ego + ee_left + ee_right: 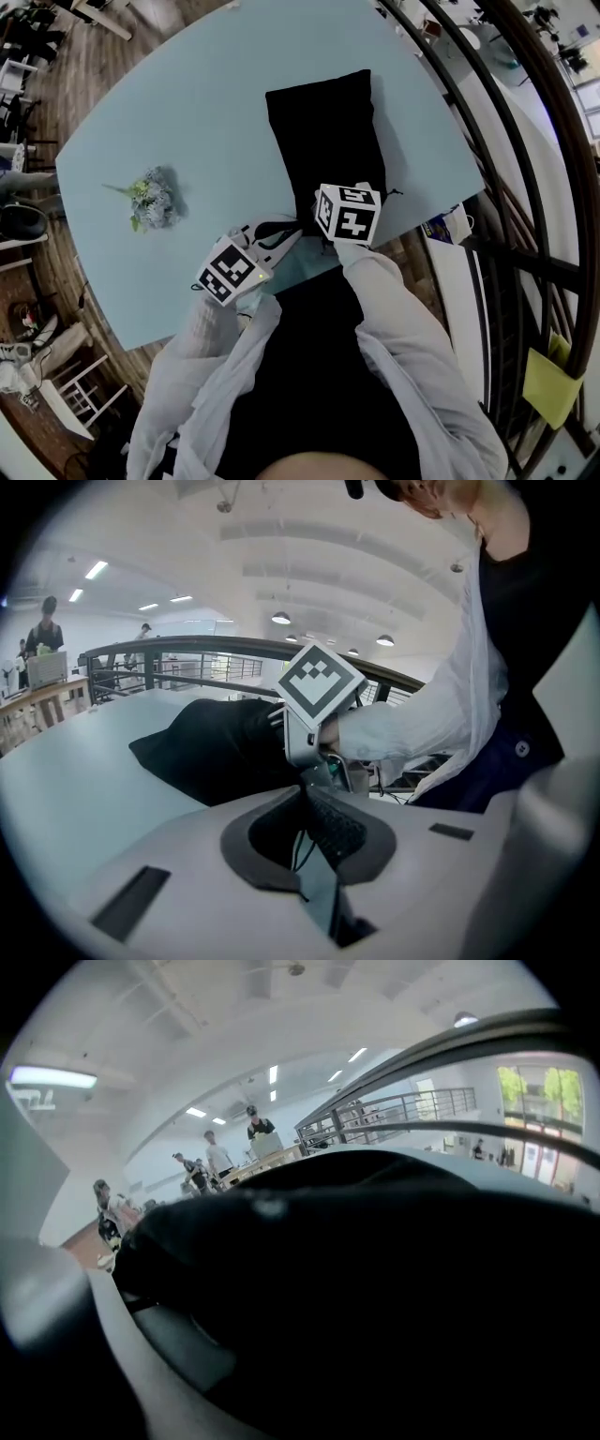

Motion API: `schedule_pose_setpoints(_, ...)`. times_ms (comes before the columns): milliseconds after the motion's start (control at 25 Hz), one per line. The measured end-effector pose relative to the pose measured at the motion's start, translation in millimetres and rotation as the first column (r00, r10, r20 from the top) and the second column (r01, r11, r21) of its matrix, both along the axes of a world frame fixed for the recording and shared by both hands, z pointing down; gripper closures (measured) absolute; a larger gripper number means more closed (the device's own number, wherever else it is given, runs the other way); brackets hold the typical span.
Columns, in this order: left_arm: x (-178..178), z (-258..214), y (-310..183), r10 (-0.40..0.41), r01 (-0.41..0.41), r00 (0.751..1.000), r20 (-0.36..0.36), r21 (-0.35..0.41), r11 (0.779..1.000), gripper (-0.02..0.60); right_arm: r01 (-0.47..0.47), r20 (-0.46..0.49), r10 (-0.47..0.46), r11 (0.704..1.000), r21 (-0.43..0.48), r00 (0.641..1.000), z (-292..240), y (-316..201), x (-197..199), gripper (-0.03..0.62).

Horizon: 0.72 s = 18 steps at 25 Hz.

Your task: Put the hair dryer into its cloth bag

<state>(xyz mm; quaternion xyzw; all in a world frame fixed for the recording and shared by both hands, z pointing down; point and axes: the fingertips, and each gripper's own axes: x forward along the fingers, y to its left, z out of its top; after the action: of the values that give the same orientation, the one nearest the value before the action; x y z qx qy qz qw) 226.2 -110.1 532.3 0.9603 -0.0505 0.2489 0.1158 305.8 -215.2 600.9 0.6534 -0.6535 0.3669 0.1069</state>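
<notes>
The black cloth bag (323,141) lies lengthwise on the light blue table (187,112), its mouth toward me. No hair dryer is in sight. My left gripper (277,241) sits just left of the bag's mouth; in the left gripper view (305,803) its jaws are shut, with a thin black drawstring (298,844) running between the dark pads. My right gripper (330,230) is at the bag's near end under its marker cube. In the right gripper view the black cloth (375,1269) fills the space between the jaws, and only one grey finger (112,1354) shows.
A small bunch of pale flowers (150,199) lies on the table's left side. The table's near edge (309,267) is right below the grippers. A dark metal railing (497,159) curves along the right, with a small box (448,225) by it. People stand far off.
</notes>
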Motion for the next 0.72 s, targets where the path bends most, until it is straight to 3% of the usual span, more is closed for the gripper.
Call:
schedule_pose_setpoints(160,-0.8,5.7,0.1,-0.049,0.049,0.999,-0.001,-0.016,0.999,0.549,0.075,-0.088,-0.078,0.996,-0.037,0.993,5.6,-3.8,-10.0,0.379)
schedule_pose_setpoints(400,0.5,2.2,-3.6,-0.114,0.114,0.993,-0.018,-0.008,0.993,0.548,0.099,-0.071,-0.098,0.995,0.001,0.993,-1.9,-2.9,-6.9,0.332)
schedule_pose_setpoints(600,-1.5,3.7,-7.4,-0.145,0.146,0.989,-0.022,0.016,0.989,0.548,0.185,-0.090,-0.178,0.979,0.081,0.980,-18.2,3.9,-3.6,0.283)
schedule_pose_setpoints(720,-1.3,4.9,-8.0,-0.174,0.174,0.985,-0.011,0.032,0.984,0.548,0.227,-0.042,-0.224,0.970,0.086,0.974,-24.9,20.2,-4.3,0.283)
